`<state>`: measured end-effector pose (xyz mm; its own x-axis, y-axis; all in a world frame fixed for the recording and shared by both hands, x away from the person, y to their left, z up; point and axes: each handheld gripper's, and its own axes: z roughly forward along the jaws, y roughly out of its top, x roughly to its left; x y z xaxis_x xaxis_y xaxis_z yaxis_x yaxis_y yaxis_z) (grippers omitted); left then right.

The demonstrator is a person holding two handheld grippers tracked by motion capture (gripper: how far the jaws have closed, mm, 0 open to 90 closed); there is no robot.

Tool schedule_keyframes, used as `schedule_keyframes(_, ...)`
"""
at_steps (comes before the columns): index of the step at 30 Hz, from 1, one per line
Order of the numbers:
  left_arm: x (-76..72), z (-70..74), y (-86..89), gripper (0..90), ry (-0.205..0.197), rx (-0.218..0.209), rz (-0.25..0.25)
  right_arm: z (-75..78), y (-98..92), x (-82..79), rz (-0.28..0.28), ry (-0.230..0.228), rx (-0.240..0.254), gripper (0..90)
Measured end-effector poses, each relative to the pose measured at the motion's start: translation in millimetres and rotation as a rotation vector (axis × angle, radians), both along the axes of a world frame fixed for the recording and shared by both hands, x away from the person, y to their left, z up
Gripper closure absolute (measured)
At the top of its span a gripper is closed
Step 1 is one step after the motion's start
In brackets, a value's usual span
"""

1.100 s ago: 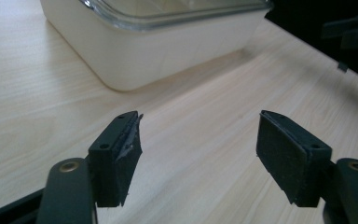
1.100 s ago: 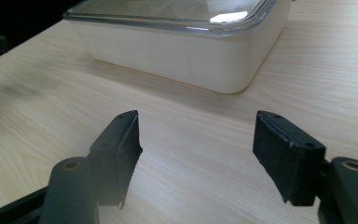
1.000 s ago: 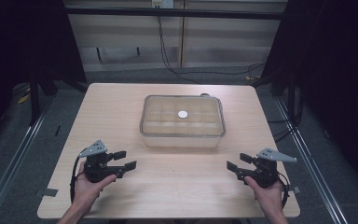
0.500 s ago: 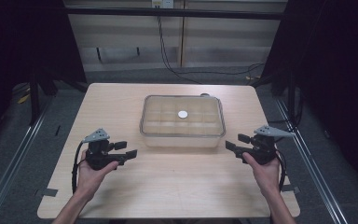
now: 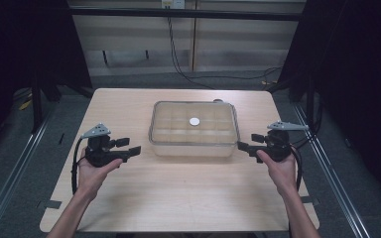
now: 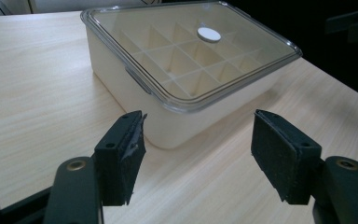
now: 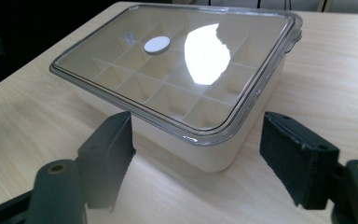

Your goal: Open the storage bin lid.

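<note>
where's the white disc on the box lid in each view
High view: white disc at centre, on the lid's middle.
Left gripper view: disc upper middle, right of centre.
Right gripper view: disc upper left of centre.
Shared landmark: the clear lid with the divider grid beneath.

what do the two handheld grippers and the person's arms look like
Both grippers, left gripper and right gripper, are black, with two flat jaws faced in dark pads. Each carries a grey three-cornered plate on top and trails a black cable. The forearms are bare, no sleeves or gloves in view.
</note>
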<state>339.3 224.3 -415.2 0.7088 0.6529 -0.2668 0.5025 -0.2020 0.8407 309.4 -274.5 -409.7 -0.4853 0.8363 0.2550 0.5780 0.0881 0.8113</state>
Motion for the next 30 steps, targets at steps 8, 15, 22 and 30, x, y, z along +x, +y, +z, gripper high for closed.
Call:
schedule_keyframes(8,19.8,-0.7,-14.0,30.3,0.021,0.03,-0.025,-1.5,4.2,16.2,0.016,0.043,0.042,20.9)
schedule_keyframes(15,35.6,-1.9,-22.4,28.8,0.034,0.046,-0.023,-6.6,3.7,36.8,0.015,0.061,0.03,20.6)
schedule_keyframes(22,51.4,-2.2,-27.8,23.5,0.066,0.07,-0.005,-6.1,2.0,53.5,0.005,0.084,-0.002,20.3)
schedule_keyframes(30,65.1,0.4,-34.6,22.5,0.07,0.072,-0.005,-3.7,10.1,69.6,0.03,0.108,-0.031,20.9)
